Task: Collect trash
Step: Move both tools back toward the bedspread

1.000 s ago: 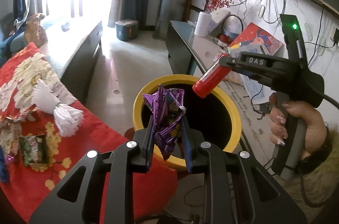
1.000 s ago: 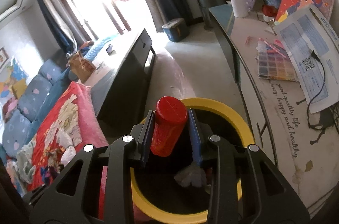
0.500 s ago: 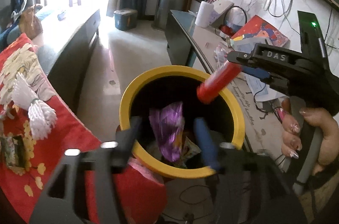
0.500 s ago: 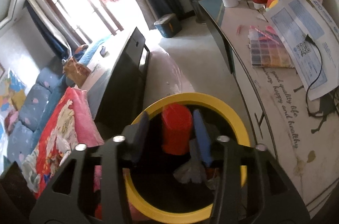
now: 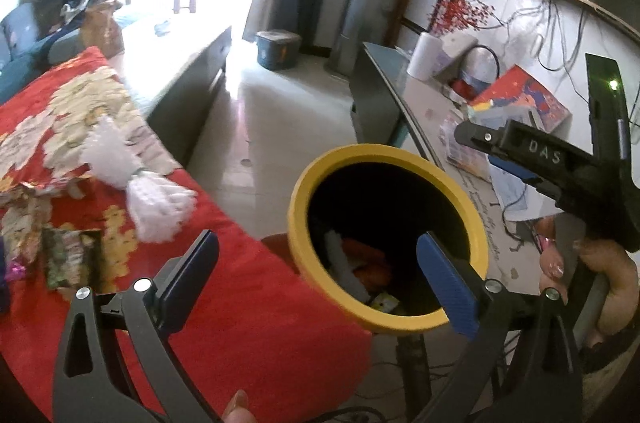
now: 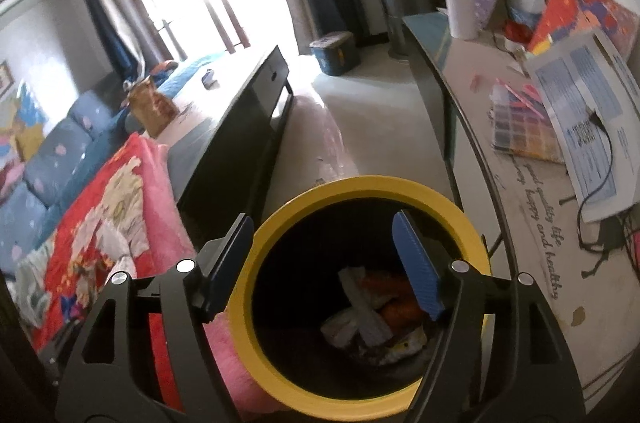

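A yellow-rimmed black bin [image 5: 298,207] stands beside the red cloth [image 5: 248,307]. My left gripper [image 5: 318,241] hangs over the bin's near rim, its jaws opening wide with nothing between them. My right gripper [image 5: 476,147] is beyond the bin's far right rim, held by a hand [image 5: 616,275]. In its own view the right gripper [image 6: 322,221] is above the bin [image 6: 360,185], jaws opening and empty. White paper and red-orange trash [image 6: 372,307] lie at the bin's bottom. A white foam net [image 5: 136,183] and a small wrapper [image 5: 68,255] lie on the cloth.
A long glass-topped console [image 6: 520,191] with papers [image 6: 584,111], cables and a paper roll [image 6: 460,7] runs along the right wall. A dark low cabinet [image 6: 240,127] stands left of the floor strip. A blue box [image 6: 332,53] sits on the floor far off.
Both grippers opened. The purple wrapper left my left jaws and the red cylinder left my right jaws, both falling into the bin. The left gripper shifted left.
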Demonstrator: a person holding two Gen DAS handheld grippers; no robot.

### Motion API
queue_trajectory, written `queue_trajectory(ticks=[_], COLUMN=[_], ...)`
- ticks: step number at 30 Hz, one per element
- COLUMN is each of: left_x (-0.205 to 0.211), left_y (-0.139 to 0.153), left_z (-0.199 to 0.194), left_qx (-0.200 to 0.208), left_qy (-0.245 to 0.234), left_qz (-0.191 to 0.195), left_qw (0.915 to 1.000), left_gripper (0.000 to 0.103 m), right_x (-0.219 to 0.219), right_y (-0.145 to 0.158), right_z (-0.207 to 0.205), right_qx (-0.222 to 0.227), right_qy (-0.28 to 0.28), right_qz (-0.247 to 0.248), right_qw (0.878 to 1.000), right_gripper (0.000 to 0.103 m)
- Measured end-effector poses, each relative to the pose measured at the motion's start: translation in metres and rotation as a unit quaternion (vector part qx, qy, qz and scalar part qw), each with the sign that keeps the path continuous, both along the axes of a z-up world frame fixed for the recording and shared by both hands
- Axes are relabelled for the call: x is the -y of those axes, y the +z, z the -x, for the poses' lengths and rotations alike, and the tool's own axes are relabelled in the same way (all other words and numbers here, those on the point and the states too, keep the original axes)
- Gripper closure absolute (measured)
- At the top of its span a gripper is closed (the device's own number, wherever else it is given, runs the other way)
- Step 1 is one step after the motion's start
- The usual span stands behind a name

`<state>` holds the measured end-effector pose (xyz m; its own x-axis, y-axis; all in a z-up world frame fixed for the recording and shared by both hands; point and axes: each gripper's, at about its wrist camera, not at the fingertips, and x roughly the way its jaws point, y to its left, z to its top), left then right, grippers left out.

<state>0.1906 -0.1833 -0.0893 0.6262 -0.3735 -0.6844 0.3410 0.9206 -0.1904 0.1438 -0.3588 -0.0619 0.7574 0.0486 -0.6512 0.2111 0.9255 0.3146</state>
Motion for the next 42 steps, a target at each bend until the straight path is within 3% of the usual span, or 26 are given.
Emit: queue_trajectory(ticks=[22,42], left_x=[-0.076,-0.151], left_y=[0.033,0.049], left_z=[0.02,0.038], left_qx=[0.048,0.077], left_qy=[0.09,0.184], left_qz=[0.012,0.014], left_qw=[0.9948,0.9797], left_gripper=[0.007,0.007], right_x=[-0.088,-0.156], right_y=[0.026,0.032], right_z=[0.01,0.025], right_qx=[0.027,0.038], right_qy=[0.12,0.204], right_qz=[0.042,0.053], right_qw=[0.992,0.977], right_gripper=[0.037,0.037])
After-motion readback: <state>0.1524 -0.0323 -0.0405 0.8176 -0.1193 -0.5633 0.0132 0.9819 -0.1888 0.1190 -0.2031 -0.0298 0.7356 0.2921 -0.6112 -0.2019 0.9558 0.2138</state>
